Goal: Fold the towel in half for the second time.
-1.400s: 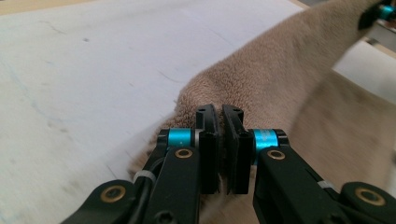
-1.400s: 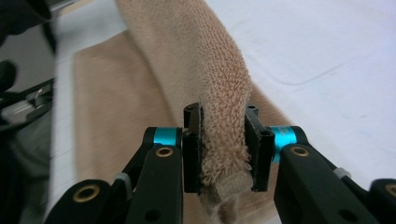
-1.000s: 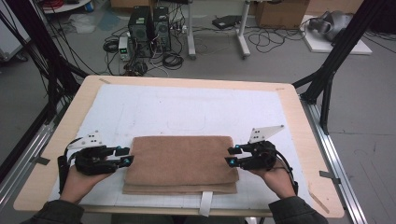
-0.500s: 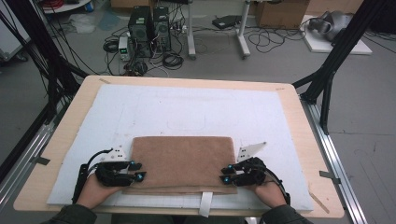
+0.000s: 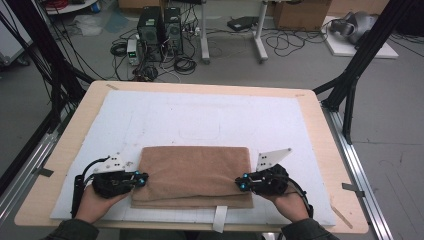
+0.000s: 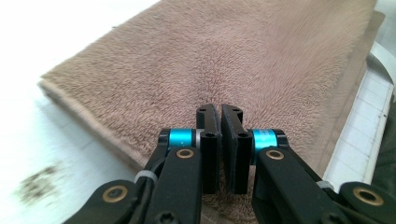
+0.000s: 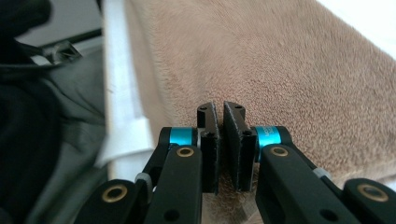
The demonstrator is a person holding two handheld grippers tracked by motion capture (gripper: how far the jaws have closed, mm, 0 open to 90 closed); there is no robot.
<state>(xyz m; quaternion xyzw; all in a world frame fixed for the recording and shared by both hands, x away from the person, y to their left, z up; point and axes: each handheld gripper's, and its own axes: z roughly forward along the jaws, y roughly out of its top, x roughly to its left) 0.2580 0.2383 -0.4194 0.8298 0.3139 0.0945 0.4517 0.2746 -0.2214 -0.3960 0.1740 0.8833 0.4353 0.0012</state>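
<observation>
On the near edge of the white mat point(image 5: 200, 117), a folded brown towel point(image 5: 195, 172) lies flat between two grippers.
At its left end, the left gripper point(image 5: 141, 178) has its jaws nearly closed, pinching the towel's pile; at its right end, the right gripper point(image 5: 241, 182) pinches likewise. Its long axis runs left to right across the table point(image 5: 320, 130).

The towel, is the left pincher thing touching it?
Touching. In the left gripper view the left gripper has its jaws shut on the brown towel, and the pile puckers toward the jaw tips where the fabric is pinched.
</observation>
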